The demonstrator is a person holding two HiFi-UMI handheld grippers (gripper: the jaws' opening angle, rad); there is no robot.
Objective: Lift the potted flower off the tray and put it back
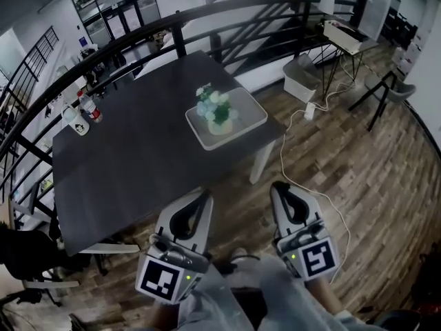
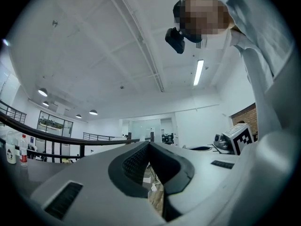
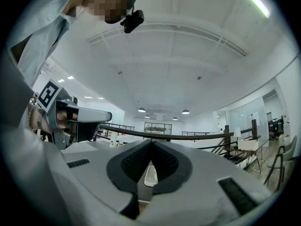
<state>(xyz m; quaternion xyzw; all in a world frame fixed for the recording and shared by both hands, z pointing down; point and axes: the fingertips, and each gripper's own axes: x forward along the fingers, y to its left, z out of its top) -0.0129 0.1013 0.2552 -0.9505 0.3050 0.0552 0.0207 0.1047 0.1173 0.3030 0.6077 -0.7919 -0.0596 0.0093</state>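
The potted flower, pale blue and white blooms in a cream pot, stands on the white square tray near the dark table's right corner. Both grippers hang short of the table's near edge, over the wooden floor. My left gripper is shut with nothing between its jaws, as the left gripper view also shows. To its right, my right gripper is shut and empty too. In the right gripper view the jaws meet at the tips, and the tray shows through the gap below them.
Two bottles stand at the table's far left. A black railing curves behind the table. A white bin, a cable on the floor and a chair lie to the right. A dark chair sits at the lower left.
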